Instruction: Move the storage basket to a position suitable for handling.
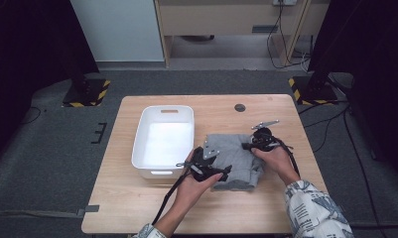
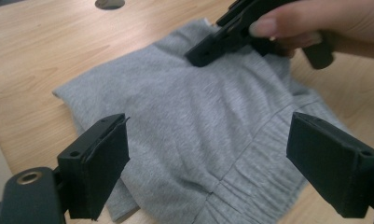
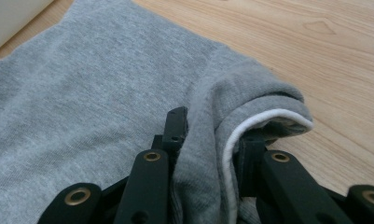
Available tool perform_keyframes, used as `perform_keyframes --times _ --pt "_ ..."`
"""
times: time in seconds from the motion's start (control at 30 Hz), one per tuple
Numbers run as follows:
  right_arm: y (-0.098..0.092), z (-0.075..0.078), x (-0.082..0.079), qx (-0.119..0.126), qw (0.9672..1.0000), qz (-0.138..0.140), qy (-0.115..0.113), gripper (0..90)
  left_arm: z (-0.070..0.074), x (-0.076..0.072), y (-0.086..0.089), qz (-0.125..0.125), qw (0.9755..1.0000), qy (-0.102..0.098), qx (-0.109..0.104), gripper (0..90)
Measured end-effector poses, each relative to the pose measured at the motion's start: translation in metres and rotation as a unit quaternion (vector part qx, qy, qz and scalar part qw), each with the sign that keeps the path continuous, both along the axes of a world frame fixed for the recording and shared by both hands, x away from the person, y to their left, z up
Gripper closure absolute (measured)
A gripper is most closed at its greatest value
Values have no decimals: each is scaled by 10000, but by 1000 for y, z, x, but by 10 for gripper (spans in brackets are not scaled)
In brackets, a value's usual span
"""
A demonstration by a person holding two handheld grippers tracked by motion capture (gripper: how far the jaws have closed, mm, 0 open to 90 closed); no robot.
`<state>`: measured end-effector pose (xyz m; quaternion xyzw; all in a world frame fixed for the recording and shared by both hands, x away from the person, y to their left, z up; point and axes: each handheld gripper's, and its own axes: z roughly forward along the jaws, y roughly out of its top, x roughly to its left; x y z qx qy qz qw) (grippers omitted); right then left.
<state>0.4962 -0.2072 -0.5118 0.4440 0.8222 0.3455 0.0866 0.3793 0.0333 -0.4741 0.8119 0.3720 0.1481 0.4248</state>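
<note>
A white rectangular plastic bin with handle slots stands on the left half of the light wooden worktop, its inside bare. Just beside its right wall lies a folded grey knit garment, flat on the worktop near the centre.

The left gripper is held low over the near left part of the garment. In the left gripper view its fingers stand wide apart, released, with the grey fabric spread beneath and between them; whether the pads touch the cloth cannot be told.

The right gripper sits at the far right edge of the garment. In the right gripper view its fingers are clenched on a raised fold of the grey fabric, with a white inner trim showing along the pinched edge. The right hand grips the gripper body from the right.
</note>
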Motion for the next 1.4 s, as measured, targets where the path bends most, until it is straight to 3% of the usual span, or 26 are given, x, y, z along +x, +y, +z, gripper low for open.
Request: perform_keyframes --times 0.23,0.33,0.37,0.8,1.4 --pt "-2 0 -1 -18 10000 6 -33 717 -23 8 -6 381 9991 106 127 117" --pt "-5 0 -1 -37 10000 -1 -42 717 -32 7 -8 427 9984 6 372 133" --pt "-6 0 -1 -43 10000 9 -59 717 -34 7 -10 406 9983 57 404 123" --pt "-10 1 -2 -103 9999 -5 -68 714 -53 12 -14 512 9979 333 210 84" --pt "-23 1 -4 -69 9999 -91 -50 700 -61 17 -18 538 9971 544 -53 30"
